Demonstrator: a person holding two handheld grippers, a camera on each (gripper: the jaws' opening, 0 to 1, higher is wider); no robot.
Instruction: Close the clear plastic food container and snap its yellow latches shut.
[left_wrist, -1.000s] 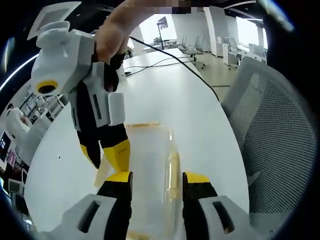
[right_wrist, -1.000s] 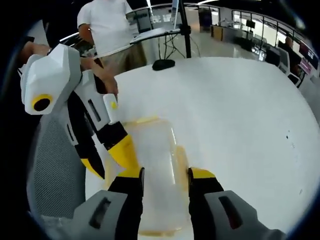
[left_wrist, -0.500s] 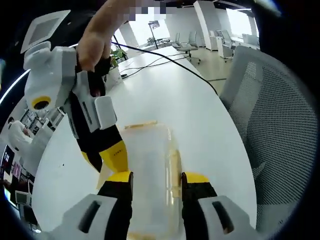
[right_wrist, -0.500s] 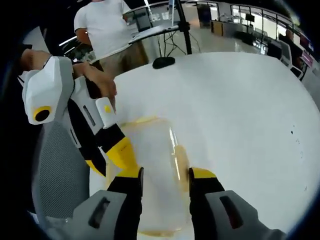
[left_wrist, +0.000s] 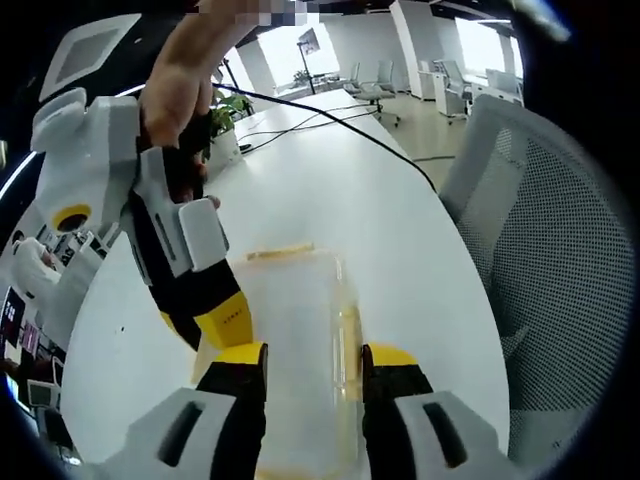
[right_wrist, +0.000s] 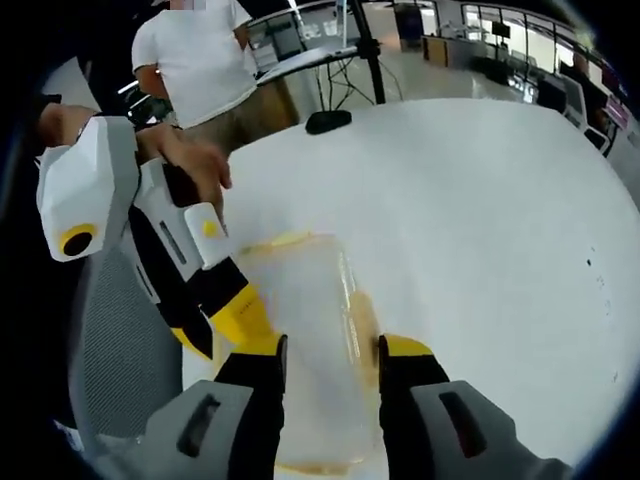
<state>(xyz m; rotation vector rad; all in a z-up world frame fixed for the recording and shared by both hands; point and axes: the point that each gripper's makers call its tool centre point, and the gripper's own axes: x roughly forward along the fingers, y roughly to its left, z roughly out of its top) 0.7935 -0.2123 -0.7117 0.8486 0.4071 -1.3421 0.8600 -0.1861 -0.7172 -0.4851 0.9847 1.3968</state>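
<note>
Container: the clear plastic food container (left_wrist: 295, 340) sits on the white table (left_wrist: 400, 230) near its edge, directly ahead of both your grippers, long axis running away from you; lid (right_wrist: 300, 330) appears to lie on top.
Latches: a yellow latch (left_wrist: 349, 345) runs along the long side, another (left_wrist: 280, 251) at the far short end; in the right gripper view one shows on the long side (right_wrist: 360, 320). You cannot tell from here which are snapped down.
Left gripper: your left gripper (left_wrist: 303, 356) straddles the near end, jaws parted about the container's width, one at each long wall; contact or squeeze cannot be judged.
Right gripper: your right gripper (right_wrist: 332, 348) does the same from the opposite end, jaws spread across the container; its grip is equally unclear. In the left gripper view its yellow tip comes down at the container's left side.
Handling: expect it light, thin-walled and slick, likely to skate on the smooth table; walls flex if pinched hard.
Where to hold: brace one long wall low, then press on the latch's outer flap, not the clear lid centre.
Nearby: a mesh chair (left_wrist: 560, 250) stands just beside the table edge.
</note>
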